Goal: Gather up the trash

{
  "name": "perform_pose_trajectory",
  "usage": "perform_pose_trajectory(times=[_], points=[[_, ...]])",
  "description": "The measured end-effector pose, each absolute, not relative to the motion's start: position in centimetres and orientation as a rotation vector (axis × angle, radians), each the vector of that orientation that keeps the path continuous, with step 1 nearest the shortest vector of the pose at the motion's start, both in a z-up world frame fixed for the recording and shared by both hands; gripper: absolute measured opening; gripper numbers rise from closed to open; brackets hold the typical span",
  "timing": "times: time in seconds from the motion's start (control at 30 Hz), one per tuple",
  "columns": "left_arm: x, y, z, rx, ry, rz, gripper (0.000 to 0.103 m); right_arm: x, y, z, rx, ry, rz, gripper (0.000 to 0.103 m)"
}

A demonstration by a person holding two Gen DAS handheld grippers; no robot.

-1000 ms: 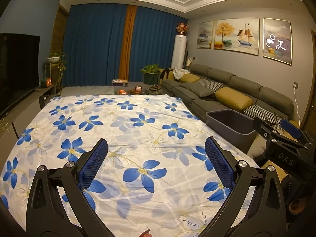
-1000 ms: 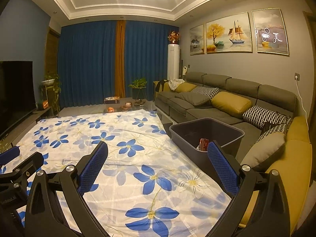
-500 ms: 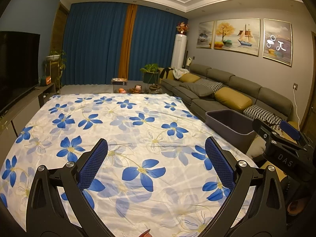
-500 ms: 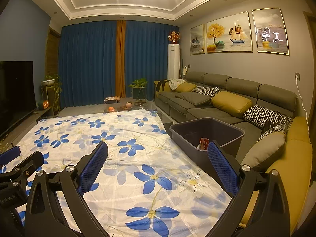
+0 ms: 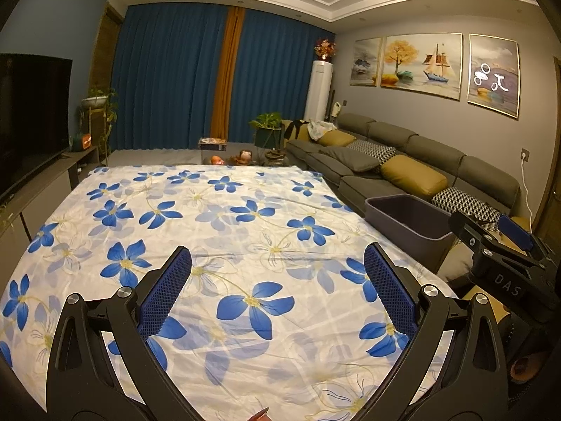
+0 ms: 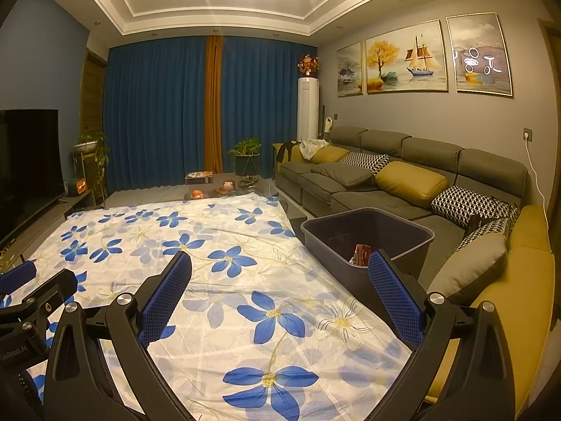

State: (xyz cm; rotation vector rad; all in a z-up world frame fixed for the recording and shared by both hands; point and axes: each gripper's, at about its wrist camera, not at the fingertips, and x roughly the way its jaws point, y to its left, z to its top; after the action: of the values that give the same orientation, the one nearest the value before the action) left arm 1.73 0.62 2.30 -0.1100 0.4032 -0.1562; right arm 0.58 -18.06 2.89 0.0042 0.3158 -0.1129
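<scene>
A dark grey bin (image 6: 368, 236) stands at the right edge of the flowered cloth (image 6: 224, 270), against the sofa; a red wrapper (image 6: 361, 254) lies inside it. The left wrist view has the same bin (image 5: 408, 217) at the right. My left gripper (image 5: 277, 280) hangs open over the cloth with nothing between its blue pads. My right gripper (image 6: 280, 282) is open too and empty, its right finger in front of the bin. No loose trash shows on the cloth. A small reddish tip (image 5: 259, 414) pokes in at the bottom edge of the left wrist view.
A long grey sofa (image 6: 385, 182) with yellow and patterned cushions runs along the right wall. A television (image 5: 28, 122) on a low cabinet fills the left side. Beyond the cloth are a glass table with small items (image 6: 210, 191), a potted plant (image 6: 247, 156) and blue curtains.
Both grippers stay open and nearly still. The left wrist view has drifted slightly, the right barely at all.
</scene>
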Motion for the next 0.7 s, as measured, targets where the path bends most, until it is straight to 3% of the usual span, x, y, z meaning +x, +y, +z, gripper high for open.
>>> perform_pose_trajectory(times=[0.7], points=[[1.66, 0.74, 2.20, -0.113, 0.405, -0.157, 0.097, 0.44, -18.11, 2.82, 0.009, 0.319, -0.114, 0.097]])
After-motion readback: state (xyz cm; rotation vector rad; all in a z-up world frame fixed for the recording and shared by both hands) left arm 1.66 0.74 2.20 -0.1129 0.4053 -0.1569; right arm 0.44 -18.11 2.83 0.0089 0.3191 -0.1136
